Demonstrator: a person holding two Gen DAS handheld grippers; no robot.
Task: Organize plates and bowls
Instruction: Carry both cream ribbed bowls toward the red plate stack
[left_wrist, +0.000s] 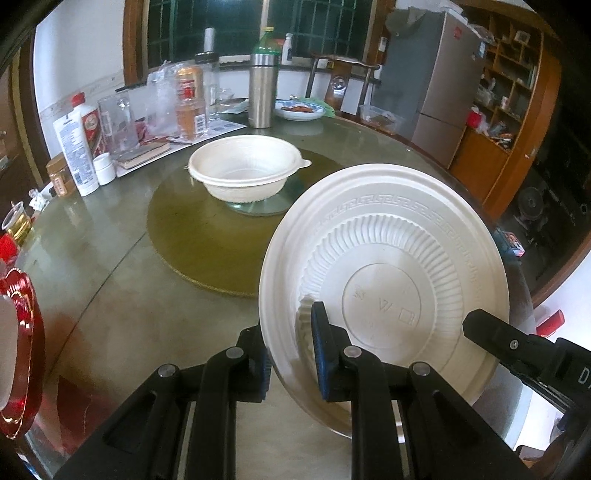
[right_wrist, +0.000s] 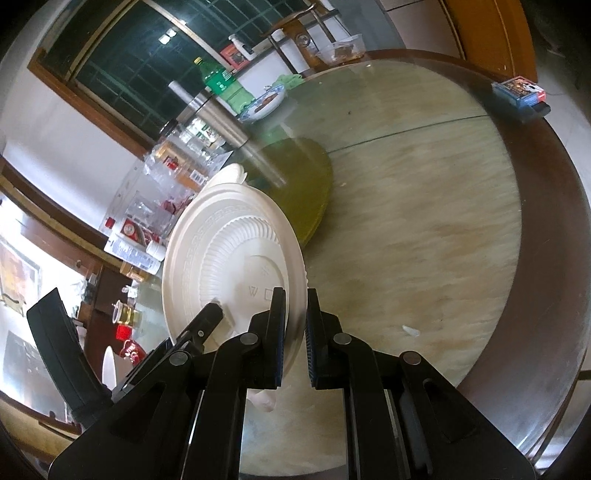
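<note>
The white plate (left_wrist: 384, 288) fills the lower right of the left wrist view, tilted up on edge with its ribbed underside and stamped centre facing the camera. Its rim sits between the two blue-padded fingers of the left tool (left_wrist: 291, 354), which is closed on it at the lower left edge. In the right wrist view the same plate (right_wrist: 229, 266) stands left of centre, and the right tool (right_wrist: 295, 339) has its rim between its pads, pinching the plate's right-hand edge; the tip of the other tool shows at the plate's lower left.

Beyond the plate, in the upper middle of the left view, a white bowl (left_wrist: 245, 168) rests upright on a small glass stand on the green turntable (left_wrist: 207, 240). The turntable lies on the round glass-topped desk (right_wrist: 424, 221).

At the upper left of the left view stand bottles and jars, with a steel flask (left_wrist: 262, 90) near the top centre and a blue-patterned dish (left_wrist: 299, 110) just to its right.
</note>
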